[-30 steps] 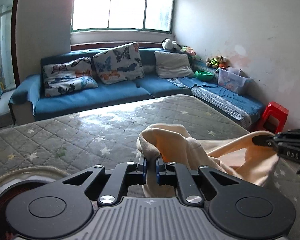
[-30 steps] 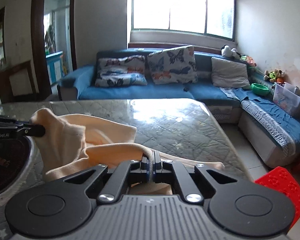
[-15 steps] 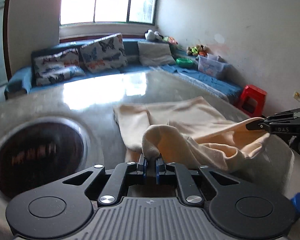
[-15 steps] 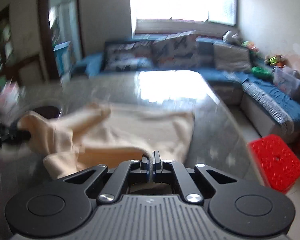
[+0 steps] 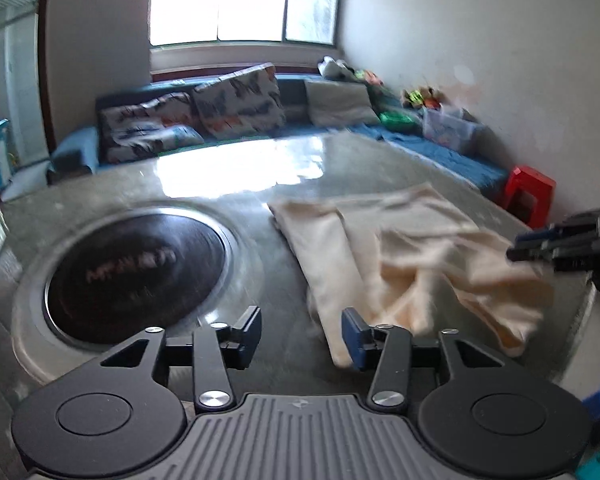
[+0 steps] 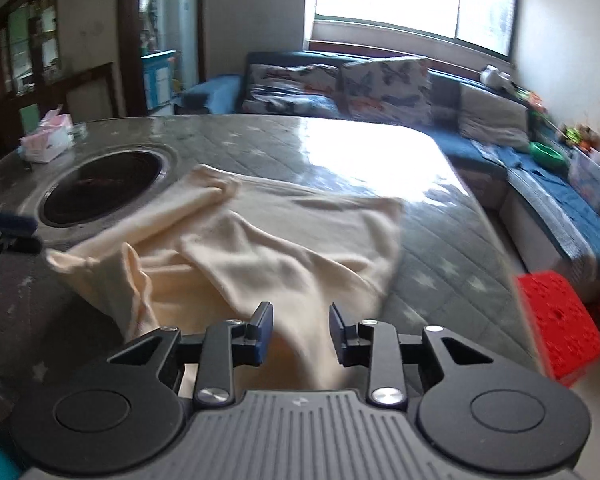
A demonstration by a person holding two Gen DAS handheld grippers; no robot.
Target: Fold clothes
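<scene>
Both claws spread, cream garment lying rumpled on the table

The garment point(image 6: 268, 240) rests on the quilted table point(image 6: 432, 264) beside the round hob point(image 6: 104, 188), its near part bunched over itself; left gripper point(image 5: 300, 330) and right gripper point(image 6: 300, 328) gape with nothing between their jaws (either mid-fold or just laid down). Any re-grip should take clean corners. Only the right view shows the tissue box point(image 6: 48, 140).

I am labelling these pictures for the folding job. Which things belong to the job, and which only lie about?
Job: cream garment, spread on the table; left gripper, open; right gripper, open.

Lying about: round black hob, tissue box, red stool, sofa cushions.
</scene>
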